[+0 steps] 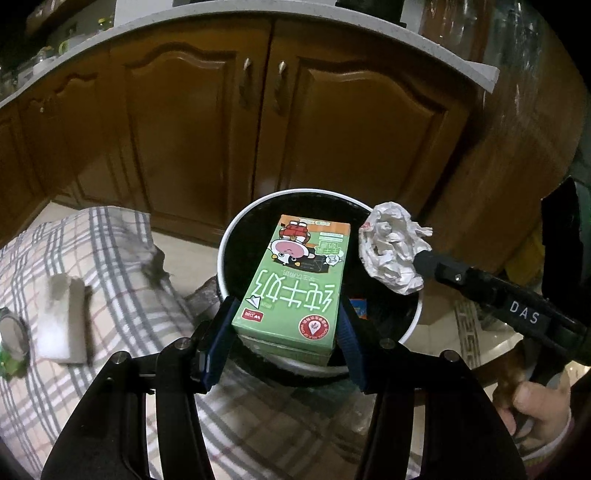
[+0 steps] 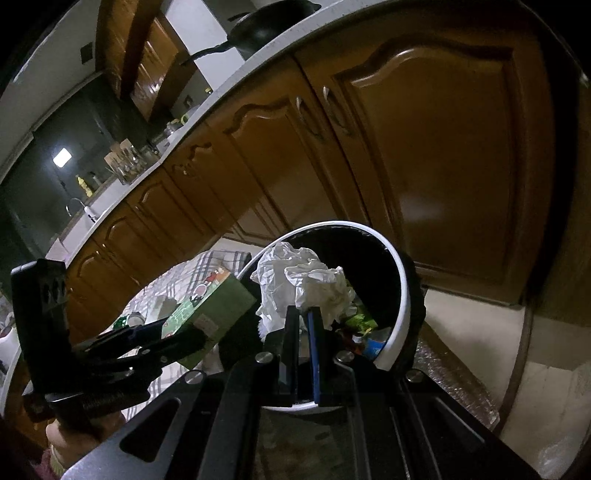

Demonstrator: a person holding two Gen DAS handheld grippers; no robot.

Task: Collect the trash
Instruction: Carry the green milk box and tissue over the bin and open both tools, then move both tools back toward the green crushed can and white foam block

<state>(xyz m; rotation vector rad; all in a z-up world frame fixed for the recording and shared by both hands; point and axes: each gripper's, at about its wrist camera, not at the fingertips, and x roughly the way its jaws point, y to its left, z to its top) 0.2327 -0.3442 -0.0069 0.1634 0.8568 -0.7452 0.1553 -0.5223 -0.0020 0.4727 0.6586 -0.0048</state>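
A: What is shown from the left wrist?

B: The left tongs (image 1: pixel 286 325) are seen pinching a green milk carton (image 1: pixel 295 280) by its two sides, the blue pads pressed against it. The carton is held directly over a round bin (image 1: pixel 413 321) with a white rim and black liner, just ahead of the tongs. To the right of the tongs, the right tongs (image 1: pixel 419 260) are seen reaching in, pressed together on a crumpled wad of white paper (image 1: pixel 391 247), which is held above the bin's right rim. A hand (image 1: pixel 535 410) is visible at the lower right. To the left of the tongs, a checked cloth (image 1: pixel 110 266) is spread out, with a pale block (image 1: pixel 64 317) lying on it. Brown cabinet doors (image 1: pixel 258 122) are seen beyond.

A: And from the right wrist?

B: The right tongs (image 2: pixel 304 317) are seen nearly shut, with the crumpled paper (image 2: pixel 306 284) pinched at their tips, right over the bin's (image 2: pixel 400 317) open mouth. Coloured scraps (image 2: pixel 369 332) can be made out inside the bin. To the left of these tongs, the left tongs (image 2: pixel 177 332) are seen holding the green carton (image 2: pixel 214 306) at the bin's left edge. The cabinets (image 2: pixel 424 147) fill the background, under a pale counter (image 2: pixel 258 59) carrying a dark pan (image 2: pixel 266 27).
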